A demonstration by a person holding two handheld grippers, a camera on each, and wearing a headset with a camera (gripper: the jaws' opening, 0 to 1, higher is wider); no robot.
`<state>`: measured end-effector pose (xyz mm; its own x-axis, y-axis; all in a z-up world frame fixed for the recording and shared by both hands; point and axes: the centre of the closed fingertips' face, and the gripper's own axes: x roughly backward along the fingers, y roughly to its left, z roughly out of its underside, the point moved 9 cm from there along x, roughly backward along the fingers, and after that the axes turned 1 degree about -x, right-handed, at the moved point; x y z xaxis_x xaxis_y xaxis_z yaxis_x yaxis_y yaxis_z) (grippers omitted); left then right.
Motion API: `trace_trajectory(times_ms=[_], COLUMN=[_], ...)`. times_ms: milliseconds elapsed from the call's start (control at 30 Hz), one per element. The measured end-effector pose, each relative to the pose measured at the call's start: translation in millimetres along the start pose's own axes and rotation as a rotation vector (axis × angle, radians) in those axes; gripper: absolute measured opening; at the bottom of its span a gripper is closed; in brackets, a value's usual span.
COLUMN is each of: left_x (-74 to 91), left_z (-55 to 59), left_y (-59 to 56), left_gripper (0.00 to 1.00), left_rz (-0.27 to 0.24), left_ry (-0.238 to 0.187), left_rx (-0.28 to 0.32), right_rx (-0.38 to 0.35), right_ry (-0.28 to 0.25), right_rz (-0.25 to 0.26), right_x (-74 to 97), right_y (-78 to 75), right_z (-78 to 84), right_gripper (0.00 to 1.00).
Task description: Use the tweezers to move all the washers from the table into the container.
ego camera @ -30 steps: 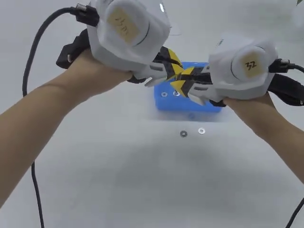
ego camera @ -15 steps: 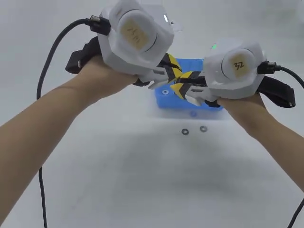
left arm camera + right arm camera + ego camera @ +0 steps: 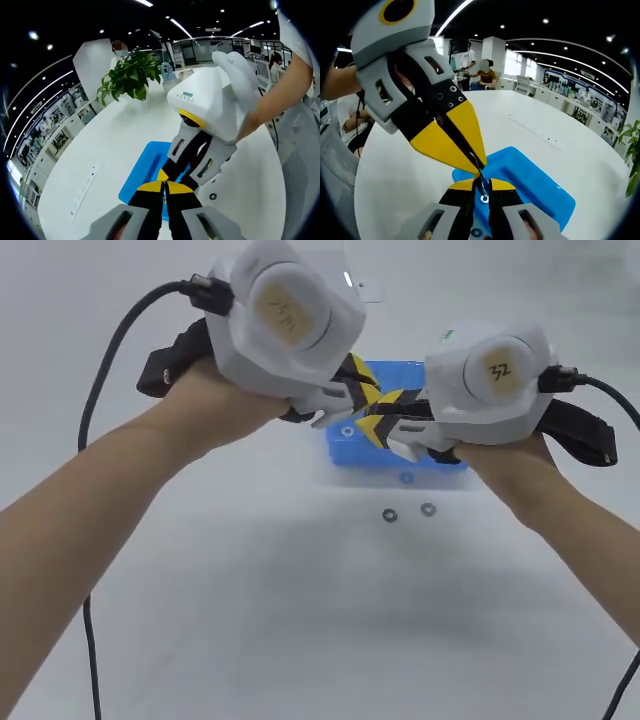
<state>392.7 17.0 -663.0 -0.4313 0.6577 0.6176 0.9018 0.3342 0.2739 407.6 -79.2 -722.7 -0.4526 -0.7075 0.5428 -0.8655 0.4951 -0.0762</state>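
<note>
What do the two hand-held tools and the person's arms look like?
The left tool and the right tool each have a rounded white housing, black jaws with yellow tips, a black strap and a black cable. Each bears a round yellowish sticker with handwriting; the right one reads 32. The forearms show no sleeves.

White table (image 3: 250,620), smooth and faintly glossy (wide and round-edged in the gripper views). Directly on it, toward the far middle: a blue container (image 3: 400,462), shallow, sitting flat. A little nearer than its front wall, on bare tabletop: two washers (image 3: 389,515) side by side, close but apart, the right one (image 3: 428,510) slightly farther back. Just at the container's near edge, possibly a third washer (image 3: 406,478), too blurred to tell. Beyond the container, a pale flat strip (image 3: 85,189). At the table's far rim, a leafy green plant (image 3: 131,75).
</note>
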Motion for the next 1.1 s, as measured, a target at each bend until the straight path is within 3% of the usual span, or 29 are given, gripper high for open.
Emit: trace_trajectory(times_ms=[333, 533, 767, 900, 1100], left_x=[31.1, 49.1, 54.7, 56.3, 55.7], left_z=[-26.3, -41.4, -46.7, -45.6, -39.8], left_y=[-5.2, -18.4, -30.7, -39.5, -45.2], left_gripper=[0.0, 0.0, 0.0, 0.0, 0.0], left_rz=[-0.05, -0.059, -0.065, -0.026, -0.019], left_ry=[-0.07, -0.109, -0.138, -0.132, -0.119], left_rx=[-0.031, -0.047, -0.055, -0.015, 0.008], right_rx=[0.04, 0.025, -0.001, 0.002, -0.029], right_ry=[-0.091, -0.135, -0.163, -0.142, -0.132], right_rz=[0.044, 0.061, 0.066, 0.064, 0.051], right_x=[32.7, 51.0, 66.2, 67.5, 69.7], right_y=[8.9, 19.5, 38.2, 44.7, 51.9], right_z=[-27.2, -36.2, -34.3, -27.7, -19.0], right_gripper=[0.06, 0.06, 0.05, 0.05, 0.05])
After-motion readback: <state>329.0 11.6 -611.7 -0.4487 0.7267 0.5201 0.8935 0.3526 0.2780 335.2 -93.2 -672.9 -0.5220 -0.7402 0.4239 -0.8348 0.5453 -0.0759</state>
